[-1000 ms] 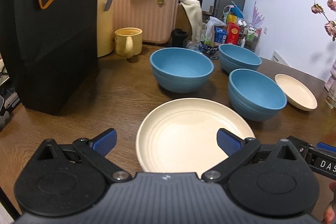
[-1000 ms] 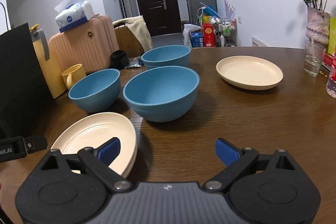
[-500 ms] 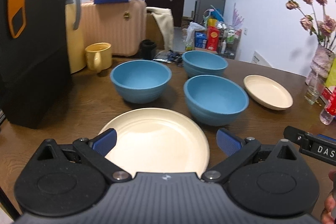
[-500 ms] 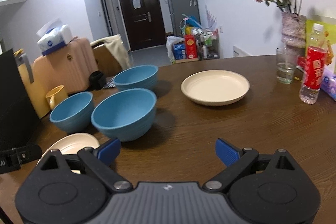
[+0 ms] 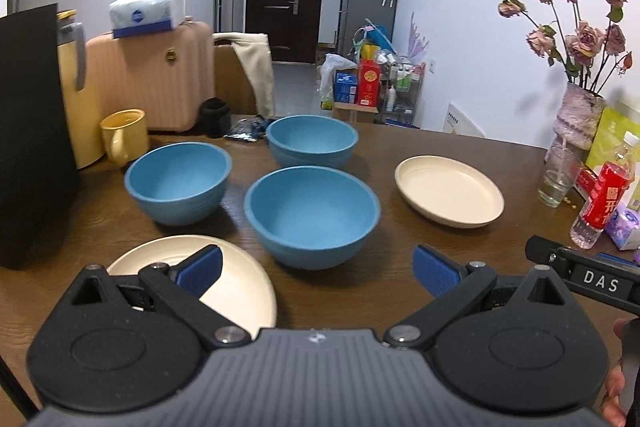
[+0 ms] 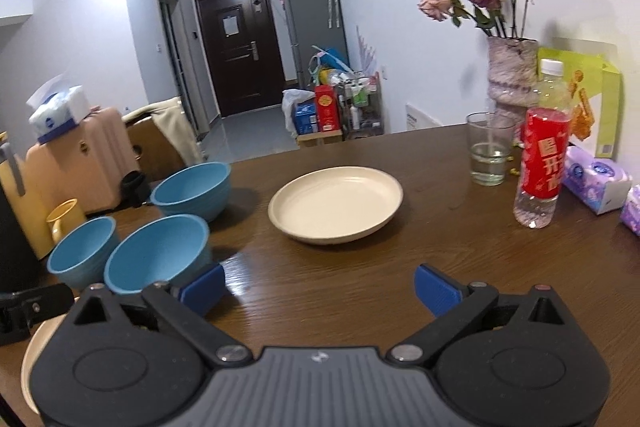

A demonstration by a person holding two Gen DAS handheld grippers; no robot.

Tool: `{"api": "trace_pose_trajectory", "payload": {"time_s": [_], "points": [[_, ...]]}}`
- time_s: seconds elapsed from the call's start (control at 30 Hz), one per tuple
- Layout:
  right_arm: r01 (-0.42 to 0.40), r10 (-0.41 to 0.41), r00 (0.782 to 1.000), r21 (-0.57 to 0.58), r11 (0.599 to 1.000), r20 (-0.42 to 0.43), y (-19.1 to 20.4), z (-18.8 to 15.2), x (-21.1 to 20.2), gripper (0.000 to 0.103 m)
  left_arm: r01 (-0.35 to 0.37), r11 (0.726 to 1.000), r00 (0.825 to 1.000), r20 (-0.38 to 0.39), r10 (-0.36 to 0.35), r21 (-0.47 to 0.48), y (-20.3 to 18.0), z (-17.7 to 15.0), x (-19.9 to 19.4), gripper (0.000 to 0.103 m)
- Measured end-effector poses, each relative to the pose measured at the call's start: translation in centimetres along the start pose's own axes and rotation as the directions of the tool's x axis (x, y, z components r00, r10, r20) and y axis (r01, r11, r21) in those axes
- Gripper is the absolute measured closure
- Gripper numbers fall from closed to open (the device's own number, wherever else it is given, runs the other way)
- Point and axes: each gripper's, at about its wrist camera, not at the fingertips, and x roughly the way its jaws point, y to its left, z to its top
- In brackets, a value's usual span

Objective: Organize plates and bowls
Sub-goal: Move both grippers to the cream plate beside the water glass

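The brown wooden table carries everything: three blue bowls and two cream plates. The nearest bowl stands in the middle, a second bowl to its left and a third bowl behind; all three are apart. One plate lies close under the left gripper, the far plate lies ahead of the right gripper. Both tongs are wide open and hold nothing. I judge that the sorting has not started; next the right gripper should reach forward to the far plate's rim.
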Motion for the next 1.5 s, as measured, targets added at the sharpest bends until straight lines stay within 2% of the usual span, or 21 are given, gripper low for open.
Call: {"api": "trace_pose_trajectory", "payload": {"time_s": [0.57,1.03,1.5], "points": [[0.043,-0.042,0.999,0.039,0.998,-0.029,-7.2,5.7,6.0,0.000,0.018,0.996,1.000,-0.018,-0.019,-0.086,-8.3,3.0,6.1,0.000],[0.036,-0.028,0.994,0.077,0.996,-0.101,-9.4,8.2,14.7,0.000,-0.011,0.990,0.999,-0.038,0.006,-0.141,-11.5,5.3,12.3,0.000],[0.044,-0.029,0.980,0.073,0.996,-0.196,-11.3,8.6,22.7,0.000,-0.085,0.983,0.990,-0.125,0.065,-0.163,-12.7,6.0,20.1,0.000]]}}
